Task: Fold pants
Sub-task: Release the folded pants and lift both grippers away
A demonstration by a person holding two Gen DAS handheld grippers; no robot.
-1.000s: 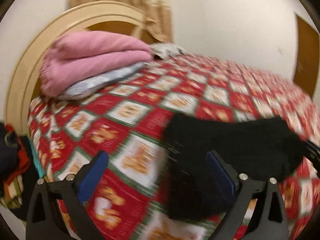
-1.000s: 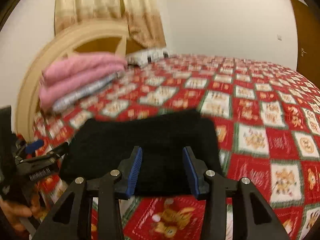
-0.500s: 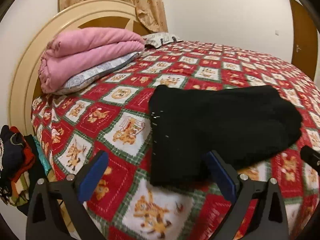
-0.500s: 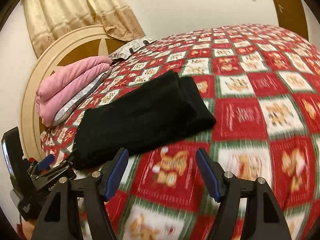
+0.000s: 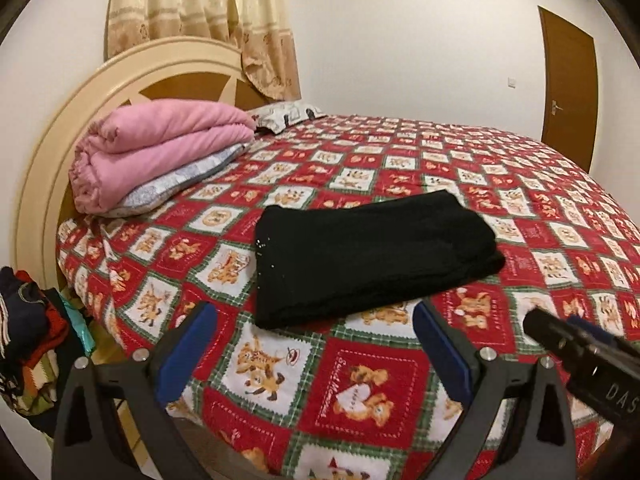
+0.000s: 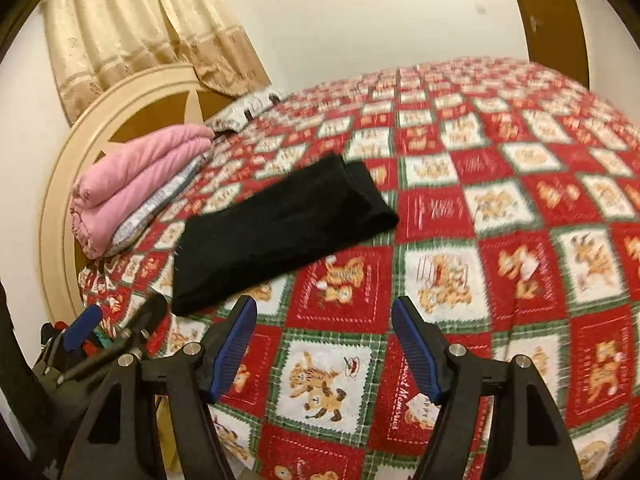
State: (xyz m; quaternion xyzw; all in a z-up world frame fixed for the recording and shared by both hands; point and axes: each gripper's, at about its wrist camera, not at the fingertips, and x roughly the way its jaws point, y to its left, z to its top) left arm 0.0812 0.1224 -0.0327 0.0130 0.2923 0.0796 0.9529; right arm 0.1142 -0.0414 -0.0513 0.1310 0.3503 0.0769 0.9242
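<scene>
We note both tools now off the cloth: the left hand-held gripper (image 5: 312,344) hangs with its blue pads spread wide and nothing between them, where a second ago its right pad sat against the near edge of the black pants (image 5: 368,256). The right hand-held gripper (image 6: 322,346) tells the same story; its jaws have just been opening, and where they earlier framed the bundle's front edge they now stand apart over bare quilt squares, holding nothing. Both views have drawn back, so the pants read smaller and whole. They lie flat on the bed (image 5: 560,208), a compact dark rectangle in stacked layers, one short end rounded where the fold turns, set near the bed's front edge and well apart from the pink blanket (image 5: 160,152) stacked by the headboard (image 5: 48,152). Nothing touches them. In the right view the left tool shows low at the left edge, likewise clear of the fabric. Our reading: the release and retreat of both hands together suggests the last fold is set and the task is at or near its end. The bundle looks square enough, though the layers at the rounded end sit slightly offset; whether that warrants a tidy-up we cannot judge from here.
</scene>
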